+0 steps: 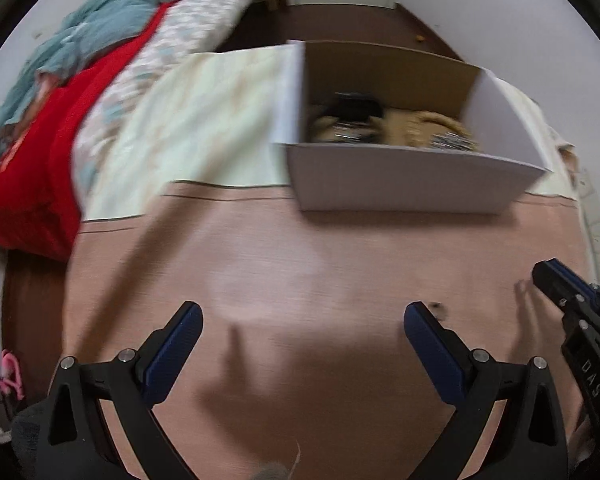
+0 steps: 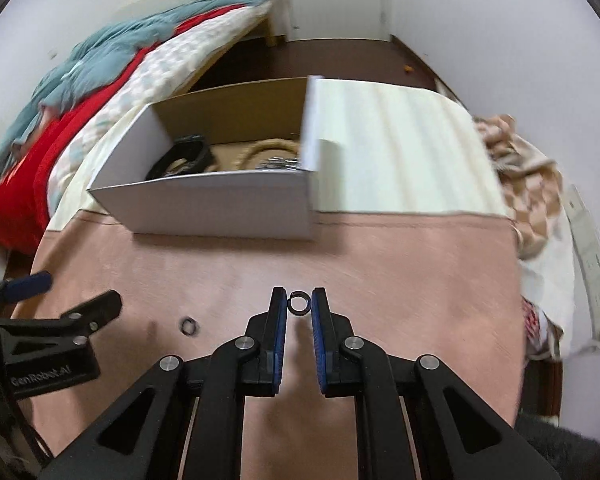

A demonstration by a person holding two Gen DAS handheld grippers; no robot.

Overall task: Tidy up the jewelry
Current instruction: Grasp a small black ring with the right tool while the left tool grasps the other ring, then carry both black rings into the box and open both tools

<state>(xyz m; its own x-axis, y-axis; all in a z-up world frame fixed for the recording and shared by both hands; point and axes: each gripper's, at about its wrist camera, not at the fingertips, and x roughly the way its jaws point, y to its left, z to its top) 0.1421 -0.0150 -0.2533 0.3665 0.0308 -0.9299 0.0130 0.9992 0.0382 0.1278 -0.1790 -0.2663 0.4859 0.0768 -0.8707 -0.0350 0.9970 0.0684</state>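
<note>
black fingers with blue pads of the right hand-held gripper (image 2: 299, 304) fill the foreground of the right wrist view, set narrow, with a small dark ring (image 2: 299, 303) standing between the tips; whether the pads press on it cannot be told. pink cloth (image 2: 380, 272) covers the near surface, meeting a pale cream cloth (image 2: 388, 140) farther back. on that seam sits the white cardboard box (image 2: 204, 204), open at the top, brown inside. contents of the box: a black band-like item (image 2: 184, 156), a tan looped piece (image 2: 268, 152) and a cluster of small silvery pieces (image 2: 280, 164), all blurred. left hand-held gripper (image 1: 303, 318), seen in its own view, stands wide apart above the pink cloth with nothing between its fingers. second dark ring (image 2: 189, 325) lies flat on the pink cloth, between the two grippers and apart from both. each ring is a thin, dark, round hoop.
</note>
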